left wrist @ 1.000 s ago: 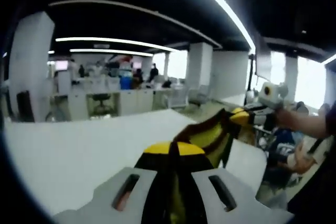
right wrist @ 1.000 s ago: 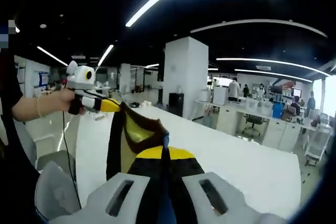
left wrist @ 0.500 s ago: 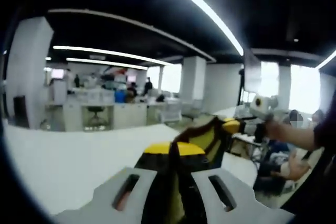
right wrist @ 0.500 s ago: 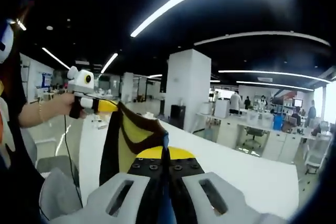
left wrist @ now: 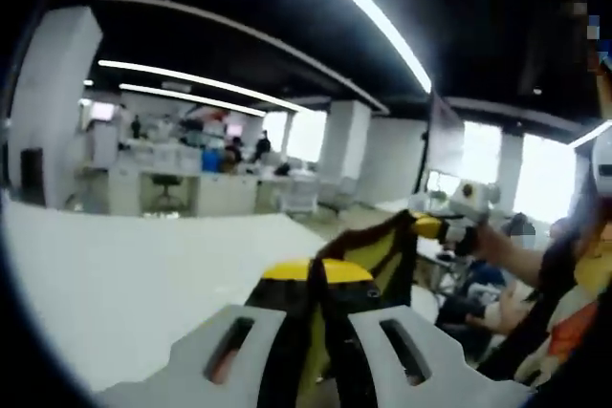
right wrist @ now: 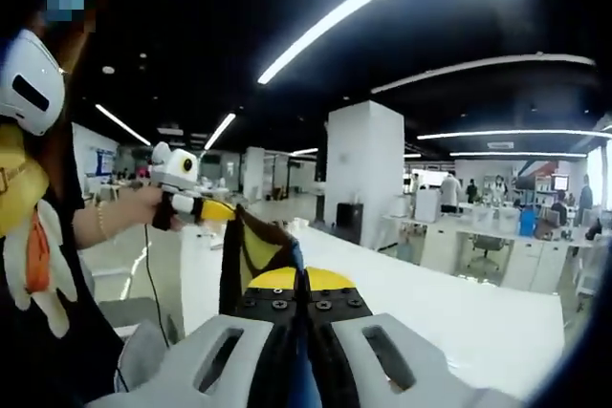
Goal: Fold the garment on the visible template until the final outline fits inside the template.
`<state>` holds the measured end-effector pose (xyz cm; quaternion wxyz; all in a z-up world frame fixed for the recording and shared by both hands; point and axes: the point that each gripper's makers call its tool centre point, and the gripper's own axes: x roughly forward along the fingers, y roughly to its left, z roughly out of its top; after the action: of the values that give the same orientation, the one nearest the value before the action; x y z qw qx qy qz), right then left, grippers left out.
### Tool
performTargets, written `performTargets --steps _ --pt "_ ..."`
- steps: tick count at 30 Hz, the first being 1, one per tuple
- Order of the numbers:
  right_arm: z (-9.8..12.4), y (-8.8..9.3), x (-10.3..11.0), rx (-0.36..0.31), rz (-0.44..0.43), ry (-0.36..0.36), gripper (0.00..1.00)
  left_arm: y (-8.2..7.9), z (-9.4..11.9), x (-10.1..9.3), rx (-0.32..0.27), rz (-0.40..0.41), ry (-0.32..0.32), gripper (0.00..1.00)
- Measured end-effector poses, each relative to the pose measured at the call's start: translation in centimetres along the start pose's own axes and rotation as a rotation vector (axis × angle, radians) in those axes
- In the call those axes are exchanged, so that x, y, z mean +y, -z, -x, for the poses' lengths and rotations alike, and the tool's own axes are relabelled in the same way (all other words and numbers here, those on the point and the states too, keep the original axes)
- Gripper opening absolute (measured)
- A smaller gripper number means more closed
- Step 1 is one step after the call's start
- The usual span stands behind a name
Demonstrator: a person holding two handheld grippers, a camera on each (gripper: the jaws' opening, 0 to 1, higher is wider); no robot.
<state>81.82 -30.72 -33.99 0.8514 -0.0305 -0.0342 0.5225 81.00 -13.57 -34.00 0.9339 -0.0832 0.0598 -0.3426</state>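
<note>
under a dark ceiling crossed by long strip lights (left wrist: 368, 16) lies a broad white surface (left wrist: 124, 274), bare where it shows in the left gripper view and running off to the right in the right gripper view; behind it stands an open office with square white pillars (right wrist: 365, 164), rows of desks (left wrist: 206, 193) and chairs, bright windows (left wrist: 535, 174) at the far side and small figures of people among the desks; the garment (left wrist: 378, 255), black with yellow panels, hangs off the surface, stretched in the air between the two claws; in the left gripper view the left claw (left wrist: 317, 279) rises from the bottom edge with its jaws pressed together on a bunched black and yellow edge of the cloth, which runs from there up and to the right to the right claw (left wrist: 428, 227), held in a hand (left wrist: 492, 241) near a person in yellow and orange clothing; in the right gripper view the right claw (right wrist: 306, 284) is likewise clamped tight on a fold of the garment, and the cloth climbs up and to the left to the left claw (right wrist: 218, 209), gripped in a hand (right wrist: 143, 209) with a bracelet at the wrist; each far claw's yellow tip touches the cloth's upper corner and seems closed on it; a cable (right wrist: 153, 279) drops from the left claw beside the surface's edge.
</note>
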Motion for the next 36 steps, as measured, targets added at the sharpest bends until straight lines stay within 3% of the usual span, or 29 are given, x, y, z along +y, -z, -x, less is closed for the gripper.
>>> performTargets --steps 8,10,12,13,14,16,18,19,21,24,25,29,33,36 --pt "1.4 -2.8 3.1 -0.063 -0.04 -0.06 0.01 -3.2 3.4 -3.4 -0.045 -0.029 0.044 0.0" --pt "1.4 -3.5 3.3 -0.092 -0.061 -0.071 0.01 -3.8 3.5 -3.6 -0.049 -0.046 0.042 0.0" --pt "1.0 -3.1 2.8 -0.096 -0.063 -0.071 0.01 -3.5 2.8 -2.8 -0.037 -0.089 0.021 0.0" --pt "0.7 -2.4 2.4 -0.085 -0.064 -0.063 0.01 -2.9 2.3 -2.3 -0.025 -0.09 0.012 0.0" --pt "0.3 -0.7 1.5 -0.035 -0.091 -0.033 0.01 -1.3 1.4 -1.3 0.021 -0.045 -0.004 0.0" --pt "-0.3 1.6 0.5 0.023 -0.08 -0.006 0.01 0.6 0.0 -0.2 0.043 -0.025 -0.004 0.0" --pt "-1.0 4.3 -0.8 0.066 -0.12 0.029 0.01 3.9 -1.8 1.9 0.089 0.069 -0.028 0.0" --pt "-1.5 5.8 -1.6 0.078 -0.143 0.045 0.01 6.0 -2.7 3.4 0.138 0.117 -0.07 0.0" --pt "-2.4 8.6 -3.0 0.119 -0.185 0.082 0.01 8.4 -3.9 5.1 0.202 0.081 -0.111 0.0" --pt "-3.6 11.7 -4.8 0.171 -0.203 0.117 0.01 10.9 -6.0 5.9 0.248 0.1 -0.106 0.0" --pt "-4.0 12.3 -5.2 0.178 -0.201 0.117 0.01 12.1 -6.5 6.4 0.286 0.063 -0.111 0.0" --pt "-5.5 15.0 -6.5 0.234 -0.209 0.121 0.01 14.0 -8.4 7.8 0.329 0.087 -0.115 0.0" --pt "-6.8 16.3 -7.6 0.256 -0.218 0.122 0.01 15.4 -9.5 9.6 0.381 0.059 -0.152 0.0" --pt "-7.6 17.0 -8.9 0.264 -0.228 0.136 0.01 15.7 -10.7 10.7 0.385 0.069 -0.157 0.0"
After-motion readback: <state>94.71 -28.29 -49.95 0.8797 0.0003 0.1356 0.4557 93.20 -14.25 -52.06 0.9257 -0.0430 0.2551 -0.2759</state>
